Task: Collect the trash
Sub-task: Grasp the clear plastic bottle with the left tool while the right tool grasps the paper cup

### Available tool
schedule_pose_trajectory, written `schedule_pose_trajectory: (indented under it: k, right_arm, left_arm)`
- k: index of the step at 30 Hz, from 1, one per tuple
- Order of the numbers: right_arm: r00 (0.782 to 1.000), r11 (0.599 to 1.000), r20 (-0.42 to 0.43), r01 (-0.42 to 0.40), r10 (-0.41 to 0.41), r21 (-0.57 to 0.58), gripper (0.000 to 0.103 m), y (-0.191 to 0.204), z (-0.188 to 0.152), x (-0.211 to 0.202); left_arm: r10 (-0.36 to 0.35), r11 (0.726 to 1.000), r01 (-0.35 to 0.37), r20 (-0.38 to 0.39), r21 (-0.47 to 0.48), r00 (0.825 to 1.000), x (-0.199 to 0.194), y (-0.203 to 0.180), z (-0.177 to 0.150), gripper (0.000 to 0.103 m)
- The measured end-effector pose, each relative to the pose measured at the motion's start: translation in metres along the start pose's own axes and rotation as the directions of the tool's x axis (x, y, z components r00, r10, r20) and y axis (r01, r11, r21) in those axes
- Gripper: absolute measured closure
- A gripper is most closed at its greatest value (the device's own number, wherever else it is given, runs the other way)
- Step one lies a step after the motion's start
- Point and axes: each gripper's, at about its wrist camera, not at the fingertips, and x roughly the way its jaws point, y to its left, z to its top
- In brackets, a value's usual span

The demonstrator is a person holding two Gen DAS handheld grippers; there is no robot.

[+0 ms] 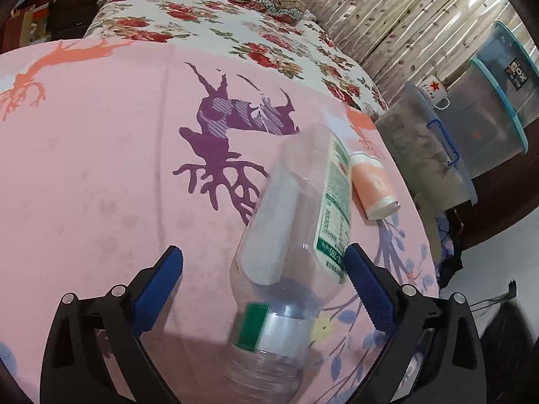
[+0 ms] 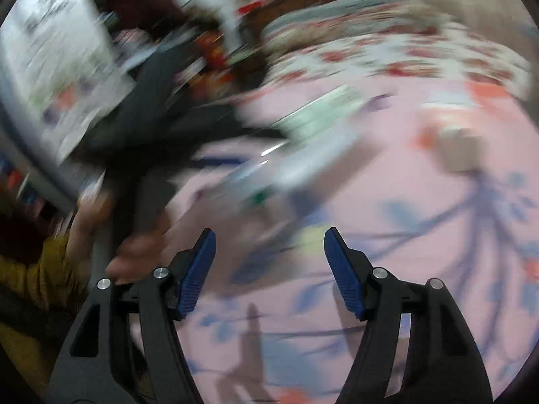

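A clear empty plastic bottle (image 1: 296, 235) with a green-and-white label and a green cap lies on the pink bed sheet (image 1: 101, 168). It lies between the fingers of my open left gripper (image 1: 264, 259), cap end nearest the camera. The right pad is close to the label; the left pad stands apart. A small orange-and-white paper cup (image 1: 372, 185) lies on its side just right of the bottle. The right wrist view is heavily blurred. It shows my right gripper (image 2: 269, 239) open and empty above the sheet, with the bottle (image 2: 303, 144) and the other gripper's black arm (image 2: 161, 124) ahead.
A floral quilt (image 1: 209, 23) and pillows lie further up the bed. Clear plastic storage bins (image 1: 485, 114) with a white mug (image 1: 434, 91) on them stand right of the bed, below a curtain. The bed's right edge drops to the floor.
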Motion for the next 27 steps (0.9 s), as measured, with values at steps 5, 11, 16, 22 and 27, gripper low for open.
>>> schedule_pose_trajectory:
  k: [5,11,16,22,27]
  right_arm:
    - [0.971,0.944,0.116,0.17,-0.209,0.282,0.027,-0.103,0.037,-0.021]
    - [0.985,0.883,0.1,0.08,-0.142,0.462,0.025,-0.181,0.067,0.007]
    - [0.994,0.849,0.081,0.015,-0.067,0.528,0.025,-0.207,0.076,0.04]
    - [1.0,0.892,0.012,-0.026,0.023,0.451,0.06,-0.173,0.074,0.066]
    - [0.999,0.927,-0.02,-0.03,0.04,0.373,0.061,-0.125,0.05,0.062]
  left_arm:
    - [0.012,0.999,-0.013,0.01,0.052,1.0,-0.002,-0.014,-0.001,0.011]
    - [0.072,0.983,-0.08,0.053,0.165,0.996,0.003,-0.043,0.004,0.011]
    - [0.141,0.975,-0.144,0.028,0.17,0.99,0.028,-0.041,0.011,0.012]
    - [0.106,0.983,-0.108,0.018,0.146,0.994,0.034,-0.028,0.009,0.036]
    - [0.065,0.99,-0.062,-0.02,0.129,0.998,0.025,-0.025,-0.005,0.036]
